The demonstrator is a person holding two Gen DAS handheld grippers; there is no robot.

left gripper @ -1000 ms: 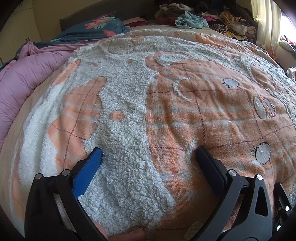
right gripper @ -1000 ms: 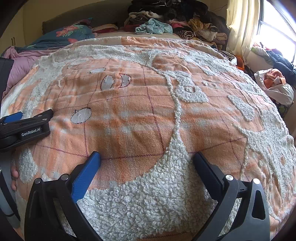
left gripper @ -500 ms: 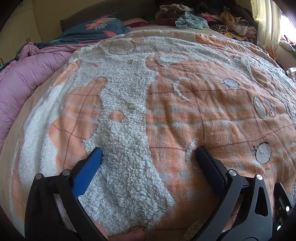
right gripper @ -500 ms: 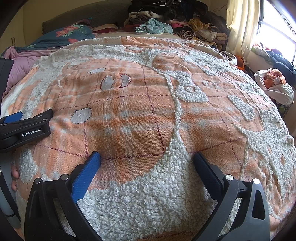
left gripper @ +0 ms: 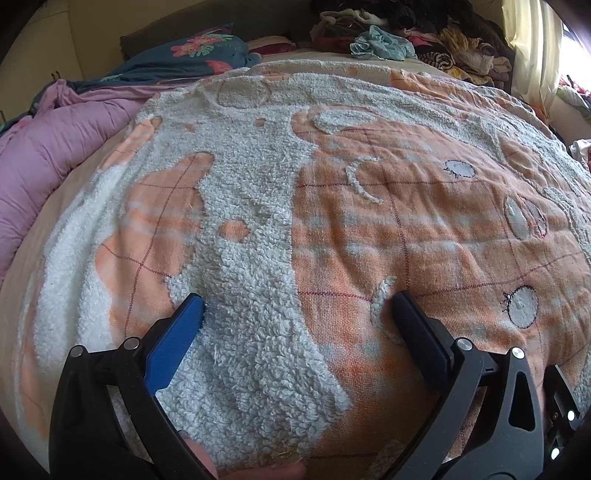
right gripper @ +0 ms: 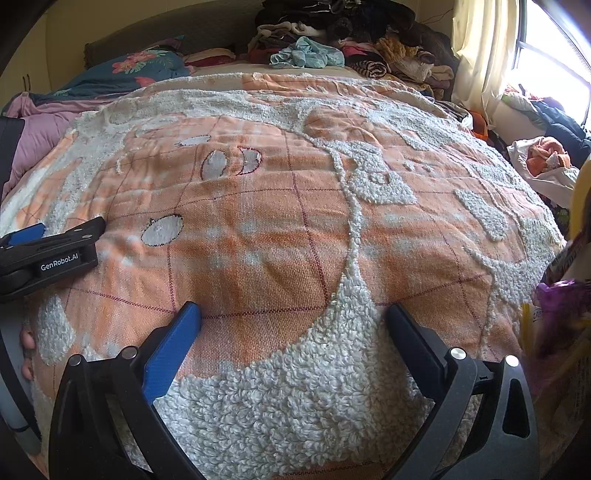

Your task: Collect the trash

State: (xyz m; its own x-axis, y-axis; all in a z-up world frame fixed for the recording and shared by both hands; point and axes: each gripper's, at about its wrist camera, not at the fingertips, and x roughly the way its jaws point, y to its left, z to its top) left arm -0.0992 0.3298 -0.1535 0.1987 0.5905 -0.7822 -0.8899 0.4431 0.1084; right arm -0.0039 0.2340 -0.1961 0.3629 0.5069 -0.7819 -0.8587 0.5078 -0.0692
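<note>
The left gripper (left gripper: pixel 295 306) is held low over an orange-and-white tufted blanket (left gripper: pixel 424 236) that covers the bed, its fingers (left gripper: pixel 177 339) spread wide with nothing between them. Between the two fingers, white looped pile is seen on the blue-padded side and flat orange weave on the black side. Ahead of the fingertips, at the far end of the bed, a floral pillow (left gripper: pixel 199 51) and a heap of clothes (left gripper: pixel 417 33) are seen; a purple quilt (left gripper: pixel 55 147) lies outward of the blue finger.

The right gripper (right gripper: pixel 293 314) is likewise released, its fingers (right gripper: pixel 170 350) wide apart over the same blanket and closed on nothing. The left gripper's black body is seen lying on the blanket well outward of the blue finger in the right wrist view. Outward of the black finger, at the picture's edge and beyond the blanket's border, a purple and yellow wrapper-like bundle (right gripper: pixel 554 314) is seen, likely the trash; what exactly it is cannot be told. Further ahead on that side, a curtain (right gripper: pixel 480 48) hangs by a bright window.
</note>
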